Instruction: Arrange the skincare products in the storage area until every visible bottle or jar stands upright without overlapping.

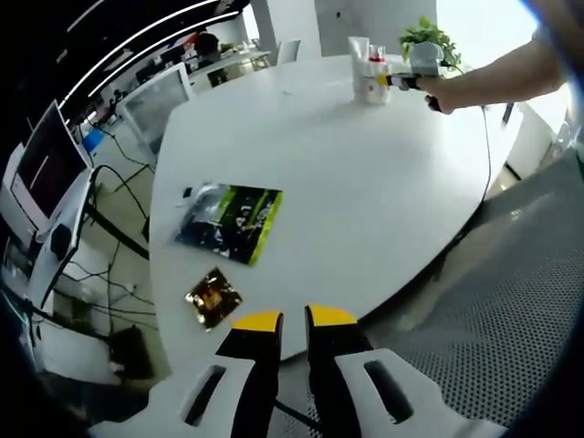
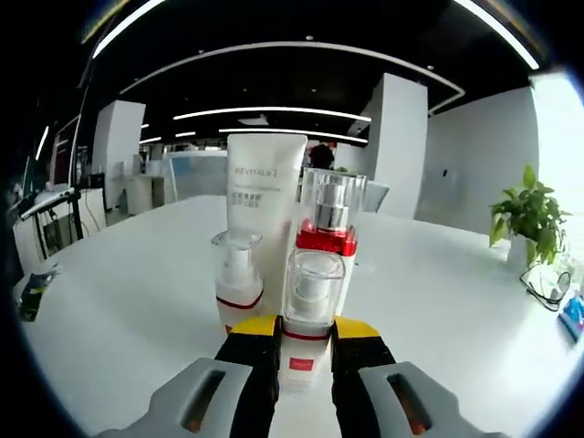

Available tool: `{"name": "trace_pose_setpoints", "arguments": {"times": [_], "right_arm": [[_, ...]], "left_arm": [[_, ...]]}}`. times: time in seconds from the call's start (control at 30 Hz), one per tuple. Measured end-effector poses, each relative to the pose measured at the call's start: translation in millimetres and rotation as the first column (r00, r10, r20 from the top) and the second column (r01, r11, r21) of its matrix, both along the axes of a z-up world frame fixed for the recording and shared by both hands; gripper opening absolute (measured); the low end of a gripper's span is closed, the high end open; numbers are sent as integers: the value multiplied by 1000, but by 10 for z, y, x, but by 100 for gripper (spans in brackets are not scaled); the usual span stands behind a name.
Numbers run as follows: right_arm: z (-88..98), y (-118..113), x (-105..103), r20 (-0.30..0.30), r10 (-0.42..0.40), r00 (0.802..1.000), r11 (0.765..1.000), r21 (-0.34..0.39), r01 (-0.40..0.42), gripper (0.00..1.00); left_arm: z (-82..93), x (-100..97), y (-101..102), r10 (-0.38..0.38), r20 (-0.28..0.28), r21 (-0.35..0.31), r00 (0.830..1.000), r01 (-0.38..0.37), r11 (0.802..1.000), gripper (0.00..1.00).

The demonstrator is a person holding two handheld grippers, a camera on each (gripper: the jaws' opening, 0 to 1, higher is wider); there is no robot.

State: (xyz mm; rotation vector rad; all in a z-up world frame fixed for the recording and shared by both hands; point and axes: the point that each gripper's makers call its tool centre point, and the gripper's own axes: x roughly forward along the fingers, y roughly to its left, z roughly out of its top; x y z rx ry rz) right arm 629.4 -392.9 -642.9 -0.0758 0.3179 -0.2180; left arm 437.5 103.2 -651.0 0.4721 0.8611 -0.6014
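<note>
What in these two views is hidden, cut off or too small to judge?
- Right gripper view: the front pump bottle has its base hidden between the right gripper jaws; contact unclear.
- Same view: the white tube is partly covered by the bottles.
- Left gripper view: the products are too small to count.
- Left gripper: holds nothing.

Pretty bright in here: long white ceiling light strips overhead, window blown out, soft shadows on the glossy white round bench, edges bent fisheye-style.
</note>
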Motion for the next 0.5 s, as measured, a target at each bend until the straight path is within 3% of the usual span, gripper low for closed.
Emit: {"name": "trace_pose_setpoints", "arguments": {"times": [0.5], "right_arm": [[-27, -41, 12, -11, -47, 999, 999, 20, 48, 14]], "left_arm": [[-3, -5, 3, -1, -1, 4, 1000, 1, 1000, 6]]}}
